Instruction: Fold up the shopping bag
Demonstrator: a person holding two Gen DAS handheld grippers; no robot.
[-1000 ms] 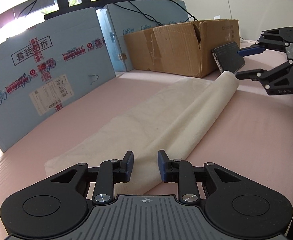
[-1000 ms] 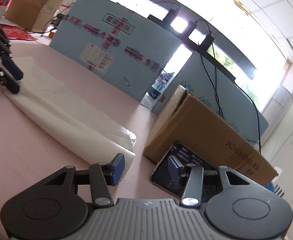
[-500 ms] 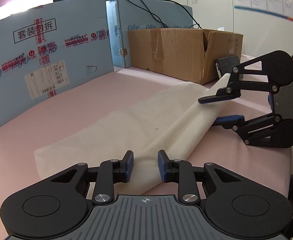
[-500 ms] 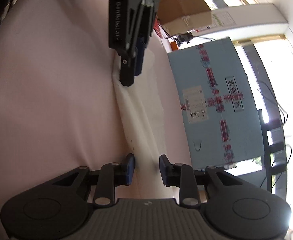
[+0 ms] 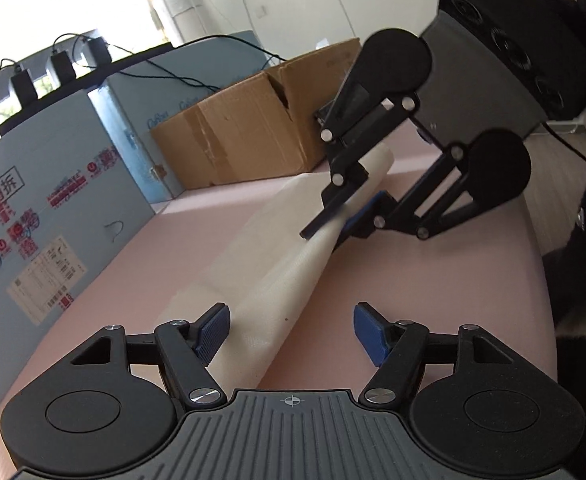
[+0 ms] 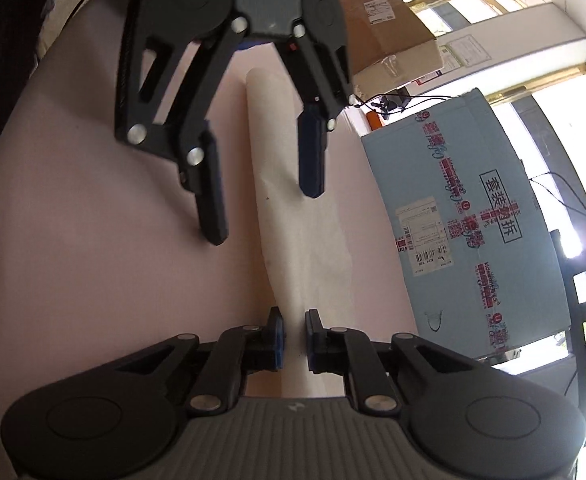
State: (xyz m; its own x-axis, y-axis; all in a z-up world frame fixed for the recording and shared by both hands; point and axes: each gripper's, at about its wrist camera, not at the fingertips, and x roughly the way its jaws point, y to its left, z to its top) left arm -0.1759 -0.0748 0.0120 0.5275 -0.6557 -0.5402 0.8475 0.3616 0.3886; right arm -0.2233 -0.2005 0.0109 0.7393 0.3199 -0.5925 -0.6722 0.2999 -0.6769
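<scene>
The cream cloth shopping bag (image 5: 277, 280) lies as a long narrow folded strip on the pink table (image 5: 433, 300), running away from me in the left wrist view. My left gripper (image 5: 291, 330) stands open wide over the bag's near end, with one finger beside the cloth and nothing held. Farther along, my right gripper (image 5: 339, 220) pinches the raised fold of the bag. In the right wrist view, the right gripper (image 6: 294, 340) is shut with the bag (image 6: 293, 220) between its pads. The left gripper (image 6: 261, 184) hangs open above the strip.
A brown cardboard box (image 5: 253, 128) and blue printed cartons (image 5: 53, 200) line the table's far side. A person's dark sleeve (image 5: 581, 200) fills the right edge. In the right wrist view, another cardboard box (image 6: 389, 36) stands beyond the bag's far end.
My left gripper has opened wide from a narrow gap around the bag's near end. My right gripper has narrowed onto the fold and come closer to the left one.
</scene>
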